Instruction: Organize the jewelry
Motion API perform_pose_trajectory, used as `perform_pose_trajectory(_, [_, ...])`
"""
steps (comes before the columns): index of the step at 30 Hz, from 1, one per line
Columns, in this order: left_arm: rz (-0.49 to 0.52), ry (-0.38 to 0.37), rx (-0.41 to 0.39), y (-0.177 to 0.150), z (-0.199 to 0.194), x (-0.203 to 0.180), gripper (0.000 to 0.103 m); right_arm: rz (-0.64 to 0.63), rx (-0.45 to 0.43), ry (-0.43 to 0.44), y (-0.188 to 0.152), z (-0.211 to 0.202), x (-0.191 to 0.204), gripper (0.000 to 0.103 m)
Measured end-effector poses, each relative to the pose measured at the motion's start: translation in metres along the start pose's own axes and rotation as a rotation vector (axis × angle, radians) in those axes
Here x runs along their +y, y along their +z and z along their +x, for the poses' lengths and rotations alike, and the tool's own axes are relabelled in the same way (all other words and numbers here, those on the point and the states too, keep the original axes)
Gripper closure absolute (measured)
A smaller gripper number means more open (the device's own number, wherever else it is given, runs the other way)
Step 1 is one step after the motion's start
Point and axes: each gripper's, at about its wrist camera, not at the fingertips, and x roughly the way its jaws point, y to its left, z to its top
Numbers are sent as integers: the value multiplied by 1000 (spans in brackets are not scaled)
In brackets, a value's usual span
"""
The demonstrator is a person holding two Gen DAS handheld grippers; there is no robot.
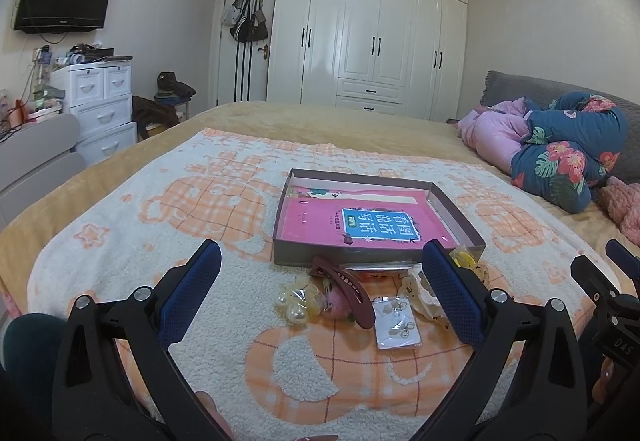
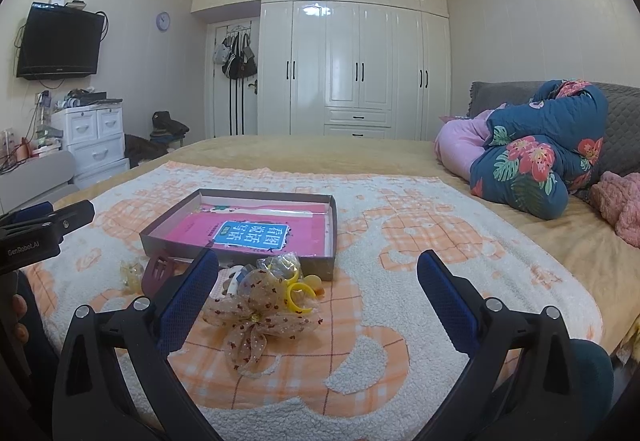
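**Both grippers hover spread above a heap of jewelry at the near edge of a box**

The left gripper (image 1: 320, 281) hangs released, its blue-padded fingers (image 1: 192, 293) wide apart and holding nothing. Between them, on the cream-and-orange patterned fleece blanket (image 1: 120, 225) covering the bed, lies the jewelry: a cluster of large cream pearls (image 1: 294, 307), a dark maroon plastic hair claw (image 1: 346, 287) and a small clear packet of earrings (image 1: 397, 325). The heap sits just in front of the shallow grey cardboard box (image 1: 340, 255), which holds a pink book with a blue label (image 1: 360, 221).

The right gripper (image 2: 318, 281) is likewise spread and empty. A sheer beige bow dotted with red (image 2: 260, 321) lies nearer its left finger, touching yellow plastic rings (image 2: 298, 297) beside the box's near corner.

The left gripper's right finger covers part of a cream piece and a yellow item, so their shapes are hard to make out. The packet's contents are too small to tell exactly.
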Motion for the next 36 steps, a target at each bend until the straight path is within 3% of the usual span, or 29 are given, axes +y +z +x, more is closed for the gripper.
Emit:
perform_pose_trajectory(25, [2,0,-1,-1,-1,-1,11,-3,3,9,1,-1,1,6])
perform_pose_trajectory(36, [-22,7,13,-1,3,7,11,-42,52,82,-1,10,16,6])
